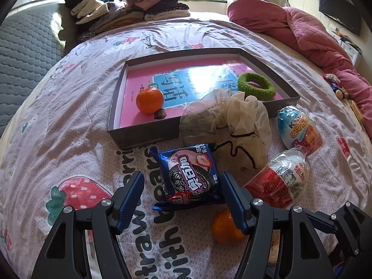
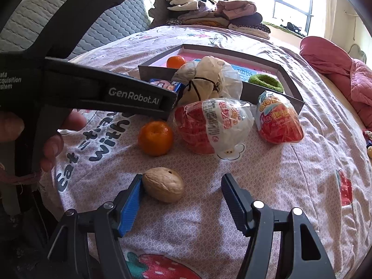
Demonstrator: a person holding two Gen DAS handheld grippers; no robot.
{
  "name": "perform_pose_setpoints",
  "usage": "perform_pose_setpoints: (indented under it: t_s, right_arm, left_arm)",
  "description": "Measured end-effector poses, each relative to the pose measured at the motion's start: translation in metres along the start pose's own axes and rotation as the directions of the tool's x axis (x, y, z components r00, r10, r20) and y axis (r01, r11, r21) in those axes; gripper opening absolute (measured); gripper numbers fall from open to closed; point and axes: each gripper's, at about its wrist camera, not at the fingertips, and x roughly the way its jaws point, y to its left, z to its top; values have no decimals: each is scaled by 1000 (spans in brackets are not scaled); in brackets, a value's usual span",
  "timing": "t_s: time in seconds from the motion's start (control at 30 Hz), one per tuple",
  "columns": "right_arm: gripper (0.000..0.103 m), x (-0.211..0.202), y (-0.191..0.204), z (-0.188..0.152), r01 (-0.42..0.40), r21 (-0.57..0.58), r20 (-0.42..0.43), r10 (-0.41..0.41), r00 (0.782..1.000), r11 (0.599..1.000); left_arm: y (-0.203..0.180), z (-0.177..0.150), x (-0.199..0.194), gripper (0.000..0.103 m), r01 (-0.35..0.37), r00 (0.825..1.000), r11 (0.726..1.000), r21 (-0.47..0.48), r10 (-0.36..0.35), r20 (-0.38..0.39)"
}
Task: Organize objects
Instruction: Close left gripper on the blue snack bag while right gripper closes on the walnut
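both grippers spread wide over the bedspread, nothing pinched

my left gripper (image 1: 182, 200) straddled the blue cookie packet (image 1: 190, 176), pads clear of it; my right gripper (image 2: 181, 200) had the walnut (image 2: 164, 187) just beside its left pad; the box lid (image 1: 144, 137) with one orange (image 1: 149, 100) lay at twelve o'clock.

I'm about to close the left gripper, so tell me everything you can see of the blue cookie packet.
The blue cookie packet is a small glossy foil pouch, dark blue with crimped ends, printed with a dark sandwich cookie, a strawberry and white lettering. It looks sealed and slightly puffed. It lies flat on the bedspread, printed face up, in front of the shallow box. It sits between the fingers of the left gripper, nearer the right-hand finger; I cannot tell if that one touches it. The gauzy pouch lies just beyond it.
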Motion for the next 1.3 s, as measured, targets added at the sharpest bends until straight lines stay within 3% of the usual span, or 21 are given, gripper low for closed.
perform_pose_setpoints:
  t_s: [0.13, 0.5, 0.93, 1.07, 1.3]
  right_arm:
    - [64, 0, 1, 0, 0, -10, 6, 0, 1000, 1000]
    - [45, 5, 6, 0, -10, -31, 8, 10, 1000, 999]
    - [42, 8, 6, 0, -14, -33, 5, 14, 1000, 999]
    - [40, 8, 6, 0, -17, -31, 5, 17, 1000, 999]
    - [33, 7, 3, 0, -18, -17, 7, 18, 1000, 1000]
  left_arm:
    - [0, 1, 3, 70, 2, 1000, 1000, -8, -2, -3]
    - [1, 4, 11, 70, 2, 1000, 999, -32, -3, -17]
    - [7, 5, 28, 71, 26, 997, 994, -103, -34, -72]
    - [10, 2, 27, 61, 46, 995, 993, -111, -55, -81]
    - [15, -3, 21, 55, 56, 995, 993, -109, -65, -82]
